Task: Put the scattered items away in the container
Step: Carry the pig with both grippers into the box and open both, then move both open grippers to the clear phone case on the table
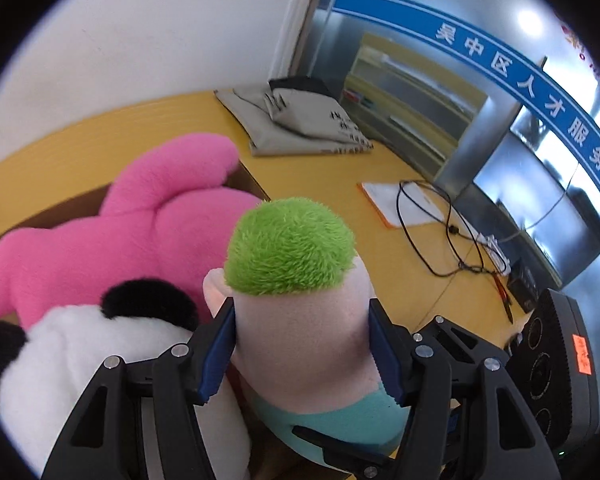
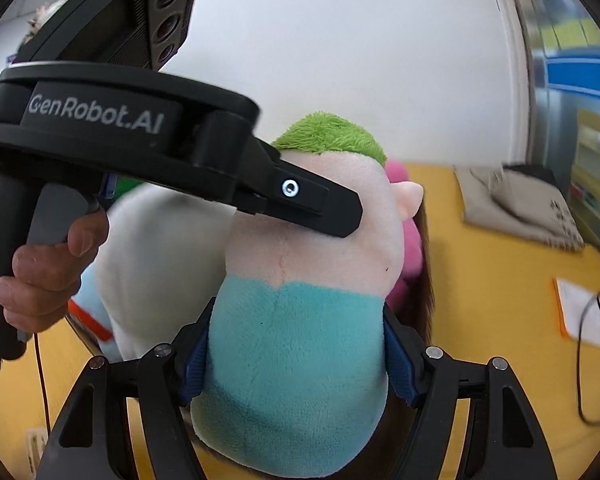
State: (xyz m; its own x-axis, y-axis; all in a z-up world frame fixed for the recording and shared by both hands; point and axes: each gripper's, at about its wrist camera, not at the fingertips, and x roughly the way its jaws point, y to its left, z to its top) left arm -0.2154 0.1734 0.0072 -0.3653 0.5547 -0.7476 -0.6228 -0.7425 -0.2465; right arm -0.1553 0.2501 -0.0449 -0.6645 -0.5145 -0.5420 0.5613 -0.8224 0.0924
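Note:
A plush doll with green hair, pale pink head and teal body (image 1: pixel 300 312) is held by both grippers over a brown cardboard box (image 1: pixel 252 184). My left gripper (image 1: pixel 302 344) is shut on the doll's head. My right gripper (image 2: pixel 296 364) is shut on its teal body (image 2: pixel 292 360). The left gripper's finger (image 2: pixel 320 204) shows in the right wrist view, pressed against the head. A pink plush (image 1: pixel 120 232) and a black-and-white panda plush (image 1: pixel 80 344) lie in the box beside the doll.
The yellow table (image 1: pixel 332 176) carries folded grey cloth (image 1: pixel 300 120), a white paper with orange edge (image 1: pixel 404 204), black cables (image 1: pixel 452 240) and a pen (image 1: pixel 504 296). A white wall stands behind; a glass partition with a blue banner is to the right.

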